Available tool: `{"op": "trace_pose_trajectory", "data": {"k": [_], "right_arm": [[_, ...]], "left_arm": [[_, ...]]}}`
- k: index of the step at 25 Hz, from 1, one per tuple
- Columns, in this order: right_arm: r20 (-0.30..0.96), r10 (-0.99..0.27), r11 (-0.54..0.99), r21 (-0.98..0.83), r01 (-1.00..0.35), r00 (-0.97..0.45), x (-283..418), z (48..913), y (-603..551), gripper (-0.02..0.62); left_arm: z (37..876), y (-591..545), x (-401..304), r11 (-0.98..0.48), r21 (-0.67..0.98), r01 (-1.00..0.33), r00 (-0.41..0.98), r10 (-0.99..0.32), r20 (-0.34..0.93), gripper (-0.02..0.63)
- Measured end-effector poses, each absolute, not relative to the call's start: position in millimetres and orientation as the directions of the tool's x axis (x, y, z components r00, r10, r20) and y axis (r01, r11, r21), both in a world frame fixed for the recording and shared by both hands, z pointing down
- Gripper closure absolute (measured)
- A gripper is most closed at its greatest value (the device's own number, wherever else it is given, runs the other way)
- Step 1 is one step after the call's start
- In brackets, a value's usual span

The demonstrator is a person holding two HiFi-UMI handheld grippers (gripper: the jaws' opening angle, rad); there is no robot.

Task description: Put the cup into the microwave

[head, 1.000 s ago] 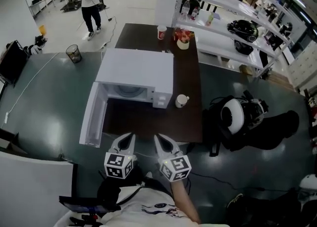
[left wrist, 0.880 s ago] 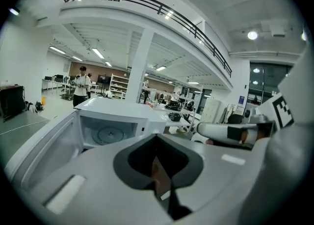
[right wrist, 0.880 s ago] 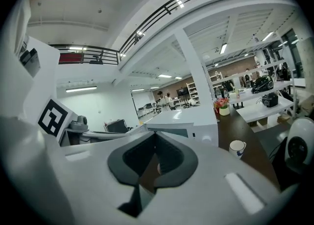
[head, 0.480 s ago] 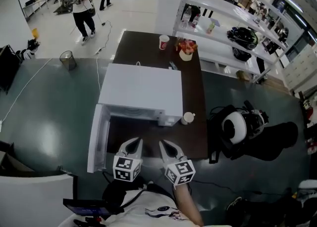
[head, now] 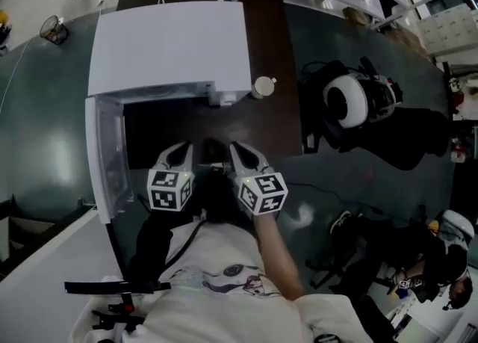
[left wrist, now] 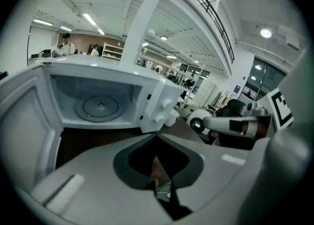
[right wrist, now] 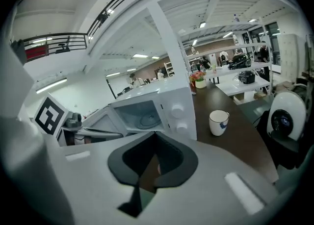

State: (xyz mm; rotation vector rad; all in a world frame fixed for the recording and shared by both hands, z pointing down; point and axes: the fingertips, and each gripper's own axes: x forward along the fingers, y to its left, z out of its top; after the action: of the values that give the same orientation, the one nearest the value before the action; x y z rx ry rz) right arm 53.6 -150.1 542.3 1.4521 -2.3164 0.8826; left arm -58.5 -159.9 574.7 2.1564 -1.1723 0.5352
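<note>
Head view: open microwave [head: 168,42] at upper left on the dark surface [head: 282,121], cup [head: 262,87] just right of it. The left hand-held gripper [head: 184,149] and right hand-held gripper [head: 235,149] are both clenched, empty. Left gripper view: a turntable [left wrist: 99,105] lies inside the microwave. Right gripper view: cup upright, blue-marked.

Right gripper [head: 245,156] and left gripper [head: 178,155] side by side, angled forward-down; right jaws closed, empty; left apparently closed too.
</note>
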Motion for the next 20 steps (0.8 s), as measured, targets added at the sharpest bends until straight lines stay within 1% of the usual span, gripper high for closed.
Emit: {"op": "trace_pose_trajectory", "data": {"k": [3,7,13,16,20], "right_arm": [[0.562,-0.705,0.284,-0.335,-0.898,-0.432,82,573,-167,0.594],[0.594,-0.702,0.232,-0.332,-0.914,-0.394,124,601,-192,0.592],[0.637,-0.677,0.176,-0.346,-0.922,-0.368,163,633,-214,0.561],[0.651,-0.662,0.179,-0.344,-0.922,-0.371,172,646,-228,0.53],[0.674,-0.636,0.197,-0.327,-0.924,-0.375,178,667,-247,0.432]], "left_arm": [[609,-168,-45,-0.381,0.34,-0.86,0.505,-0.54,0.673,0.606],[639,-178,-26,-0.359,0.338,-0.87,0.483,-0.482,0.731,0.606],[676,-181,-1,-0.369,0.312,-0.876,0.451,-0.397,0.799,0.606],[686,-185,12,-0.361,0.318,-0.877,0.448,-0.372,0.813,0.606],[692,-183,23,-0.358,0.32,-0.877,0.444,-0.35,0.825,0.606]]}}
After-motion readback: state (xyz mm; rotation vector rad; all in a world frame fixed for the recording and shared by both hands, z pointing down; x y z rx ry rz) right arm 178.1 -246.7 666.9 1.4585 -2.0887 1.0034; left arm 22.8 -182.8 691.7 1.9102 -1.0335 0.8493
